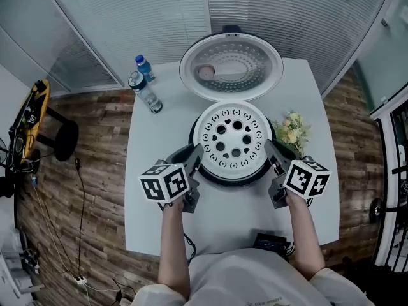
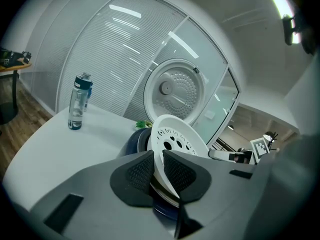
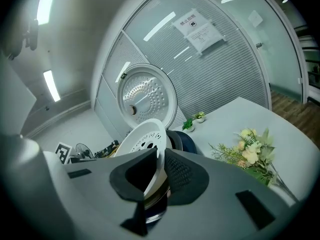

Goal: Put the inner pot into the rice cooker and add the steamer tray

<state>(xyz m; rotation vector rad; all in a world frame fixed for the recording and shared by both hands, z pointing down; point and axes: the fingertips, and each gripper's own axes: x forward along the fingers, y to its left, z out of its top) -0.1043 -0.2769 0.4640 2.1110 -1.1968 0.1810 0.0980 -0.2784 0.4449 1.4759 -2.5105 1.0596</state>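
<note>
The white perforated steamer tray (image 1: 234,137) lies across the top of the dark blue rice cooker (image 1: 233,178), whose round lid (image 1: 231,65) stands open behind it. My left gripper (image 1: 196,155) is shut on the tray's left rim and my right gripper (image 1: 273,150) is shut on its right rim. In the left gripper view the tray (image 2: 175,139) runs tilted between the black pads (image 2: 137,174). The right gripper view shows the same tray (image 3: 145,136) between the pads (image 3: 180,174), with a metal rim (image 3: 152,211) under it. The inside of the cooker is hidden by the tray.
Two water bottles (image 1: 145,93) stand at the white table's (image 1: 159,203) back left. A flower bunch (image 1: 291,131) lies right of the cooker, close to my right gripper. A black device (image 1: 271,241) sits at the front edge. A stool (image 1: 64,139) stands on the wooden floor at left.
</note>
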